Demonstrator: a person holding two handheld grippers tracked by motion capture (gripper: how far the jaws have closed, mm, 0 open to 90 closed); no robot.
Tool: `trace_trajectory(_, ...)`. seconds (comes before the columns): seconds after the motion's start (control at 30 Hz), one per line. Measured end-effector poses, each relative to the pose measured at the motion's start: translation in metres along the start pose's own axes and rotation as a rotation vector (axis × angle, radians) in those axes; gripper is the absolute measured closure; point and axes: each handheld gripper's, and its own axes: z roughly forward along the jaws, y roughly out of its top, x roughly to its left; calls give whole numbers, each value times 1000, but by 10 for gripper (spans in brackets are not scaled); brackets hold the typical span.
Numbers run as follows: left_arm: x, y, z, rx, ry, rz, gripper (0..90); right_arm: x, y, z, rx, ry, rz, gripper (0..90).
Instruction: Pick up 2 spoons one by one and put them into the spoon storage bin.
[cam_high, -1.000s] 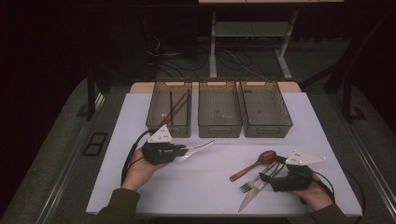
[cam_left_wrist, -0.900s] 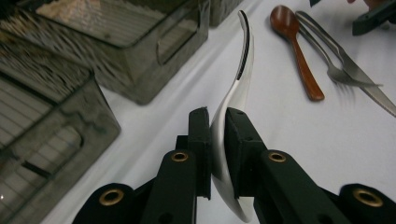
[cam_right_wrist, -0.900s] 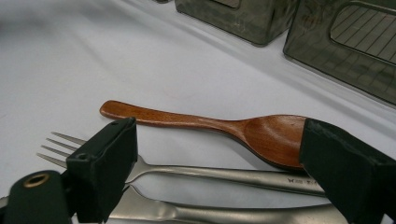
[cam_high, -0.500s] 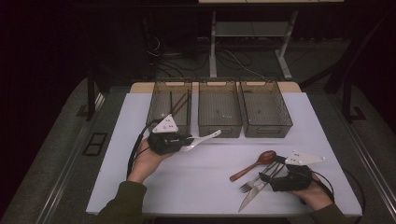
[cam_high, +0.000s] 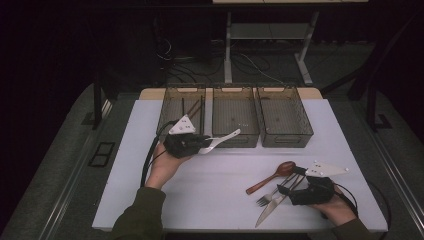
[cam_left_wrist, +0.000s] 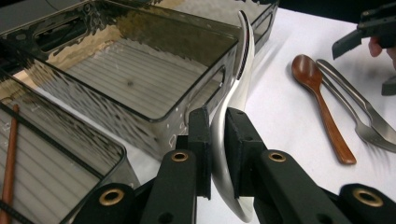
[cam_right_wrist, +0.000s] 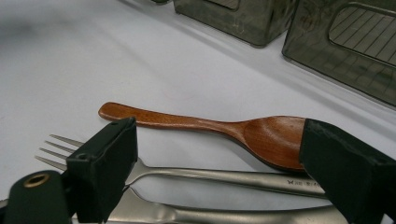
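My left gripper (cam_high: 202, 144) is shut on a white spoon (cam_high: 223, 138), held above the table just in front of the bins. In the left gripper view the jaws (cam_left_wrist: 217, 122) pinch the white spoon (cam_left_wrist: 239, 86) edge-on, and its far end reaches the front wall of the middle bin (cam_left_wrist: 140, 79). My right gripper (cam_high: 291, 187) rests low at the front right with its jaws wide open. In the right gripper view its jaws (cam_right_wrist: 219, 156) straddle a wooden spoon (cam_right_wrist: 196, 125), a metal fork (cam_right_wrist: 187, 173) and a knife (cam_right_wrist: 210, 215) lying on the table.
Three smoky clear bins stand in a row at the back of the white table (cam_high: 210, 200): the left bin (cam_high: 172, 107) holds dark chopsticks, then come the middle bin (cam_high: 235, 117) and the right bin (cam_high: 284, 117). The wooden spoon (cam_high: 270, 178), fork (cam_high: 270, 196) and knife (cam_high: 267, 212) lie together.
My left hand has carried the white spoon away from me and a little up, toward the bins. The right hand and the cutlery under it have stayed put.
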Motion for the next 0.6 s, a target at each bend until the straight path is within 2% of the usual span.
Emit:
trace_trajectory(0.23, 3, 5, 10, 0, 18, -9, 808, 0, 0, -1, 1, 2, 9, 120)
trace_trajectory(0.3, 4, 7, 12, -11, 21, -22, 809, 0, 0, -1, 0, 3, 14, 120)
trace_trajectory(0.33, 5, 8, 13, -11, 24, -24, 809, -1, 0, -1, -9, -3, -1, 120)
trace_trajectory(0.53, 11, 19, 22, -27, 33, -36, 809, 0, 0, -2, -10, 0, 3, 120)
trace_trajectory(0.6, 13, 23, 25, -26, 38, -26, 809, 0, 0, -2, -10, -1, 2, 120)
